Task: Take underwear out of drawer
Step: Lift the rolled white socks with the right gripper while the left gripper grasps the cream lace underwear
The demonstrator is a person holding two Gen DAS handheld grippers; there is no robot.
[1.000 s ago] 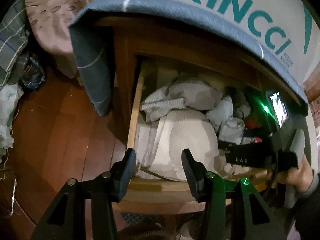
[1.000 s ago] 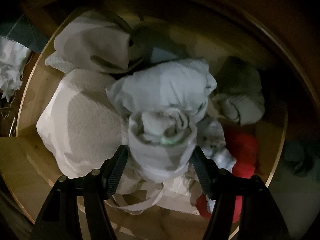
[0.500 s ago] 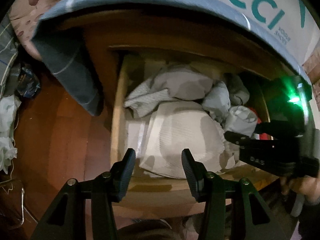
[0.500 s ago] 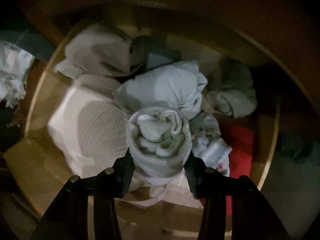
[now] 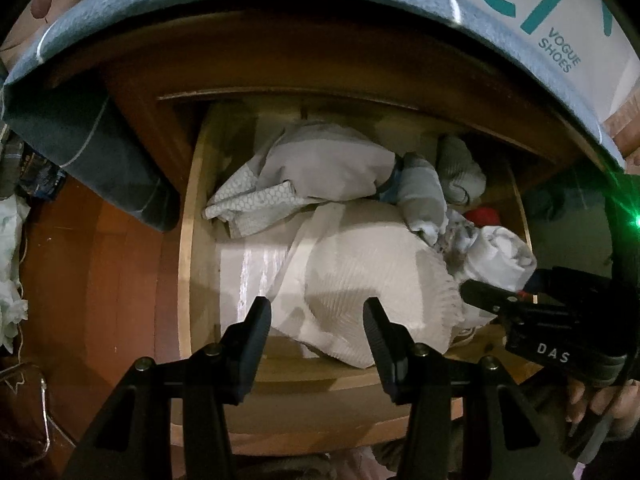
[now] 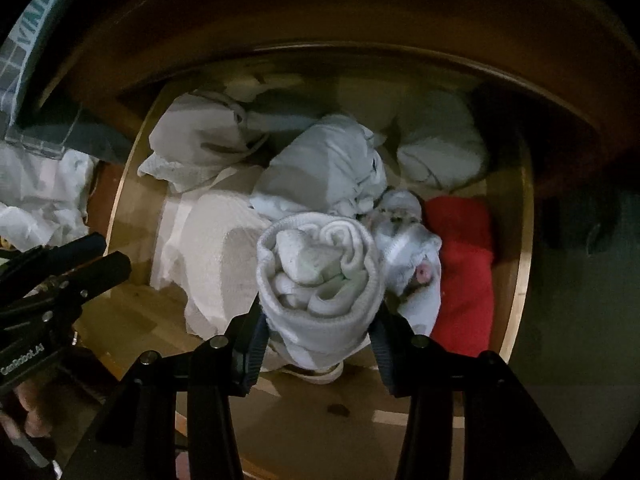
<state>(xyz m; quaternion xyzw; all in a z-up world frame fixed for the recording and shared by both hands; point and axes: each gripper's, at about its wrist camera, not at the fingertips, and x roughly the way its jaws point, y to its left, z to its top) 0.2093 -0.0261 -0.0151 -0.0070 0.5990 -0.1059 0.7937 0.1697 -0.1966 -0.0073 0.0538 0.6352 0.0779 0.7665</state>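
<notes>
Since a second ago the right tongs (image 6: 318,320) have closed from astride the rolled underwear (image 6: 320,276) to clamped on it, and the roll now sits raised off the heap. It fills the gap between the pads, its open end toward 12 o'clock. At 3 o'clock of it lies a red garment (image 6: 464,268), at 9 o'clock a white ribbed cloth (image 6: 208,264), all inside the wooden drawer (image 6: 520,272). The left tongs (image 5: 316,320) hang apart and empty over the drawer's front edge.
</notes>
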